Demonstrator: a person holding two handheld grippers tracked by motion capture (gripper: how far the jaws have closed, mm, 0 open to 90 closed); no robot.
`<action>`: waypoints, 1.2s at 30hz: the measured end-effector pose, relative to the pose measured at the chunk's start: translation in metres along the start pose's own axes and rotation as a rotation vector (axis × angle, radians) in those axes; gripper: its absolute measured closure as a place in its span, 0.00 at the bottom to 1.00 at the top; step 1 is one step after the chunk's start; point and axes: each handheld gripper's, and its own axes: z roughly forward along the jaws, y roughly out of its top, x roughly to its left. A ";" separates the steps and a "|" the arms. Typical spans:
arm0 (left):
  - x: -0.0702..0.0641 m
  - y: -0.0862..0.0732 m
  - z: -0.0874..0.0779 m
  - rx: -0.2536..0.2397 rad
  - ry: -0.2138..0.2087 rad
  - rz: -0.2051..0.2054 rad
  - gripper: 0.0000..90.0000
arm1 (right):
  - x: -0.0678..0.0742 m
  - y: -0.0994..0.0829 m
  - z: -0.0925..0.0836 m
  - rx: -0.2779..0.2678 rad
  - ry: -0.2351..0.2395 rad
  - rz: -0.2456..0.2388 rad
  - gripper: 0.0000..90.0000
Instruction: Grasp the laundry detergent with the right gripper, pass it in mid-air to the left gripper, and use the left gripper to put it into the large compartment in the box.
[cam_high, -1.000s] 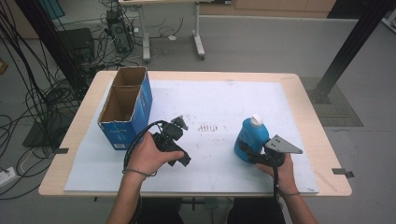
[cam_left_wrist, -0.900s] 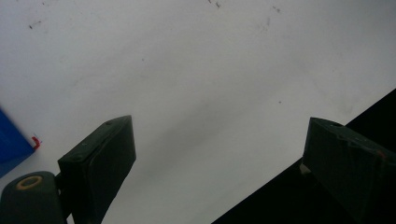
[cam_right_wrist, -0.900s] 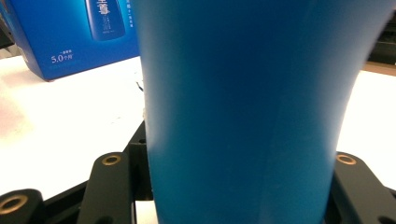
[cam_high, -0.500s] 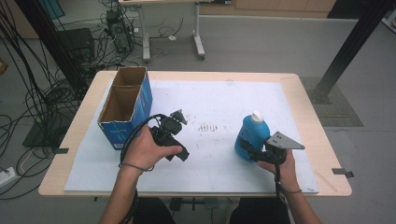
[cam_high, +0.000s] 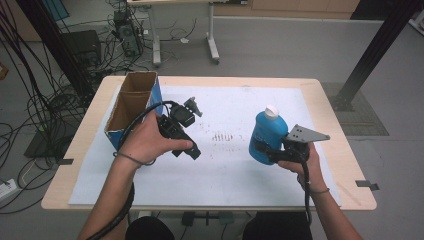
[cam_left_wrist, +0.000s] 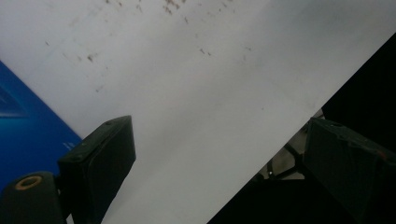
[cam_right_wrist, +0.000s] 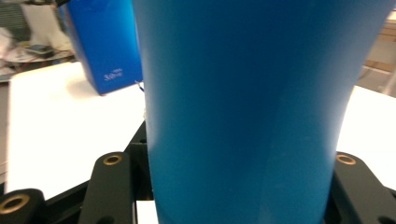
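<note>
Right now your right gripper (cam_high: 262, 150) has its 2 black jaws clamped on the lower body of the blue bottle (cam_high: 266, 135), 1 jaw pressing each side; in the right gripper view the bottle (cam_right_wrist: 252, 107) stands upright between them, its smooth, slightly glossy plastic wall narrowing toward the jaws. From the high view you can see its rounded shoulders and a small white cap (cam_high: 271, 111) on top. It sits well to the right of the cardboard box (cam_high: 131, 107), over the white sheet (cam_high: 225, 170) that covers the table (cam_high: 330, 100); whether its base touches the sheet you cannot tell. The grey 3-cornered plate (cam_high: 305, 134) lies flat on top of that gripper, pointing away from the box.

Your left gripper (cam_high: 192, 107) is just beside the box, on its right, held in your left hand (cam_high: 147, 142). Its 2 jaws stand spread wide with nothing between them: the left gripper view shows 2 matte black, blocky pads (cam_left_wrist: 100, 161) well apart, bare white sheet (cam_left_wrist: 187, 93) in the gap, and a strip of the box's blue side (cam_left_wrist: 28, 130) at the edge.

That box is open-topped, long and rectangular, with raw brown cardboard inside and a printed blue skin outside. Faint brownish specks (cam_high: 223, 136) mark the matte sheet between the box and the bottle.
</note>
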 end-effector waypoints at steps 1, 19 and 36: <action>0.000 0.000 0.000 0.000 0.000 0.000 0.11 | -0.001 0.003 0.000 -0.001 0.013 -0.003 0.49; -0.007 0.041 -0.064 -0.013 0.007 0.193 0.11 | -0.019 0.039 -0.006 -0.040 0.257 0.005 0.49; -0.019 0.060 -0.080 0.018 0.003 0.382 0.11 | -0.017 0.054 0.002 -0.014 0.419 -0.052 0.49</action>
